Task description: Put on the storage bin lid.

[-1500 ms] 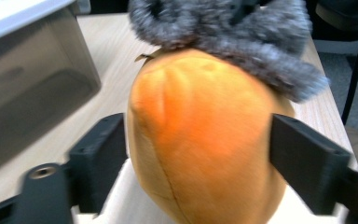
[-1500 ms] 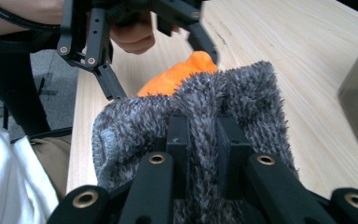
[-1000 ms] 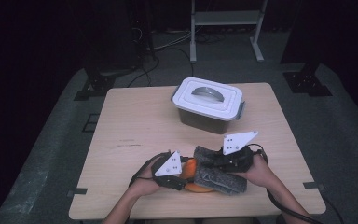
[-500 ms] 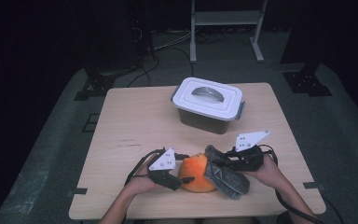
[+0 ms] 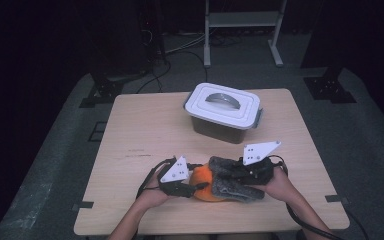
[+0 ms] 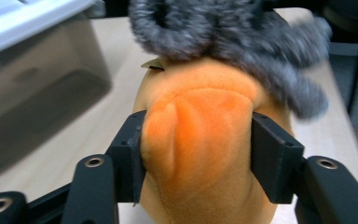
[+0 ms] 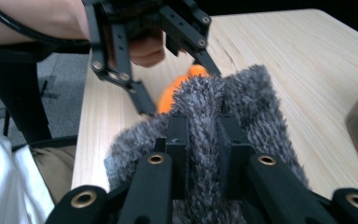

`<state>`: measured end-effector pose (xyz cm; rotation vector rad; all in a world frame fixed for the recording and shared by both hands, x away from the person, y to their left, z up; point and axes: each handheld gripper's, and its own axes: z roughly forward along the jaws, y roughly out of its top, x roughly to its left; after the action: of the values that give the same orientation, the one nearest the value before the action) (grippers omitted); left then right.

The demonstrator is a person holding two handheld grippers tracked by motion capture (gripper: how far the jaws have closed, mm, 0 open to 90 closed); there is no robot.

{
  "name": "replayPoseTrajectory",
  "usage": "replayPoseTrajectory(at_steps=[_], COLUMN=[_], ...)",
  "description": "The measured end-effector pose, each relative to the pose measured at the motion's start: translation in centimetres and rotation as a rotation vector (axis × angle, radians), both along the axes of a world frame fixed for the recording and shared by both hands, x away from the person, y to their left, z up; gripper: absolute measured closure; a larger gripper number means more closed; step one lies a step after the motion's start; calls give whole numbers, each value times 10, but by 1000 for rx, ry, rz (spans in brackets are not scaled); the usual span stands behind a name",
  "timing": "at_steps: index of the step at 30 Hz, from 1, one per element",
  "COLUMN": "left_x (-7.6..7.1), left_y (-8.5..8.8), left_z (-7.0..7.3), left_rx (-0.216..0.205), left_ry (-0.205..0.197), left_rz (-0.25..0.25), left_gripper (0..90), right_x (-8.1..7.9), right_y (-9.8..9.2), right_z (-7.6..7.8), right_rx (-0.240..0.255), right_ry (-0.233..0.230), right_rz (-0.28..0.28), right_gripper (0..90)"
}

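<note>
Left gripper [image 6: 196,154] newly clamped on orange plush [image 6: 200,140]

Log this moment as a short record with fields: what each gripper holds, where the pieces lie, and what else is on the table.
left gripper: jaws, just closing, squeeze the orange plush toy
right gripper: shut on a fold of the grey fuzzy fabric
fabric and toy: fabric drapes over the toy's far side, touching it
place: near edge of the wooden table
also on table: lidded plastic box, closed, farther back, apart from both grippers
</note>
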<state>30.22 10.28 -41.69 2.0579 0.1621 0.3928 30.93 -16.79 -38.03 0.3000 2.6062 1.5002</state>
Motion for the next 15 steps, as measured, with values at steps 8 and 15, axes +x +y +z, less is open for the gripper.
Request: replayPoseTrajectory(at_steps=[8,15], left_x=[13,15], left_y=[7,7], left_z=[-5,-7], left_rx=[-27,-31], left_ry=[176,229], left_rz=[3,9], left_gripper=[281,303], right_x=[2,-3], right_y=[-2,8], right_z=[-10,-10], right_rx=[-27,-42], right_ry=[14,-19], right_rz=[-26,-19], right_gripper=[763,762])
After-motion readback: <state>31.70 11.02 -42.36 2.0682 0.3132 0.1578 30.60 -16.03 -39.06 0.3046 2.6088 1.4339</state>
